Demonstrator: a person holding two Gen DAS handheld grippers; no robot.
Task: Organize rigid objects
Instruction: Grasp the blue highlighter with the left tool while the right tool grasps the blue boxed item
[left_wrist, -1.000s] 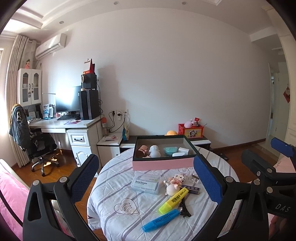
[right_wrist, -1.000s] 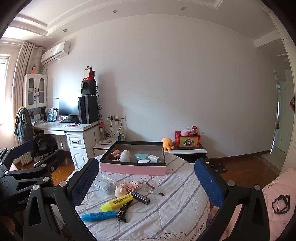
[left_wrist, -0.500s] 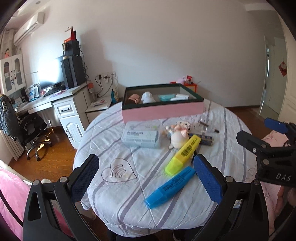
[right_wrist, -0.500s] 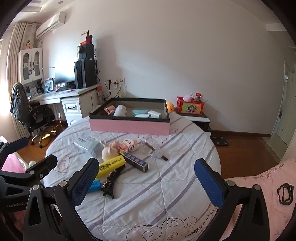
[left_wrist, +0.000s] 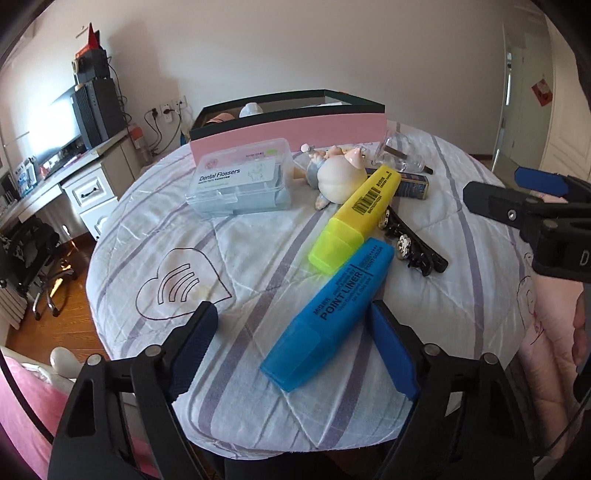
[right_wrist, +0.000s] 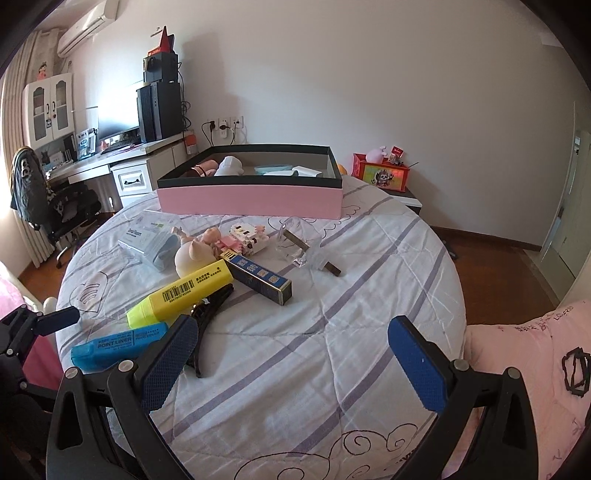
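Sunlit and quilted, a round table under a white cloth with lilac stripes is filling both wrist views, with a desk and computer tower standing against the wall at ten o'clock. At twelve o'clock a rectangular pink cardboard box with a dark rim is sitting open, holding a few small items. Spread before it are lying a clear plastic dental flosser case, a glossy pig figurine, a slim navy carton, a black hair clip and a chunky yellow highlighter. The left gripper, its blue textured pads closing, is straddling the blue highlighter, a smooth, flat-sided plastic marker pointing toward one o'clock; the right-hand pad is sitting just beside the barrel, the other pad well apart, so nothing is clamped. The right gripper is hovering with its jaws spread wide over bare cloth, the hair clip's tail lying behind its left pad at nine o'clock.
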